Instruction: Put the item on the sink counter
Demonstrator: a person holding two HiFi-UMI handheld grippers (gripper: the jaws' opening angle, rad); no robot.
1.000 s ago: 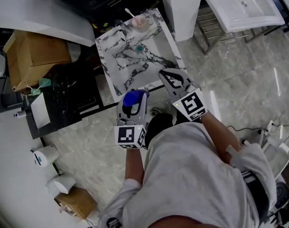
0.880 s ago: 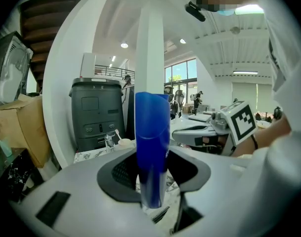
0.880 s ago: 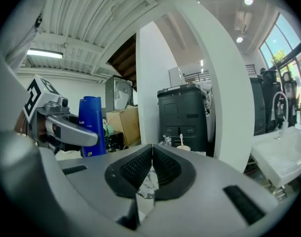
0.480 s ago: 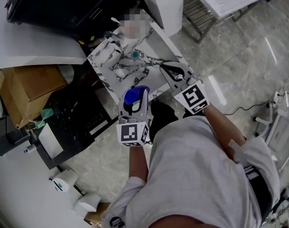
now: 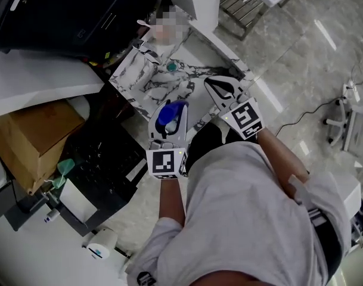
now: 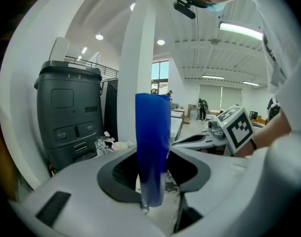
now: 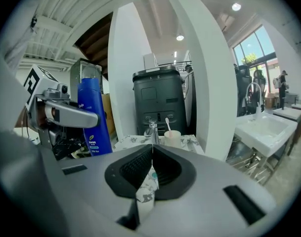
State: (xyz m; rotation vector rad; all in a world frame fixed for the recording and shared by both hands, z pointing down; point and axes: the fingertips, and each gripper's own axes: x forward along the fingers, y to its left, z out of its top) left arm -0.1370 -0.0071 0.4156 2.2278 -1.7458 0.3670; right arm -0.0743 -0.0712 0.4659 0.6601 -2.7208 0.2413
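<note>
Left tool (image 5: 167,126) tight on blue bottle (image 5: 169,113), right tool (image 5: 216,86) closed — marble sink counter (image 5: 142,79) with cup (image 7: 172,138) ahead.

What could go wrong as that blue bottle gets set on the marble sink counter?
The blue bottle is tall and narrow, so it might tip over when the left gripper lets go. The sink counter looks small; a cup and faucet stand at its back and could be bumped.

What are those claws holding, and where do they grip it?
The left claw clamps the blue bottle around its body; the right claw is shut, holding nothing.
</note>
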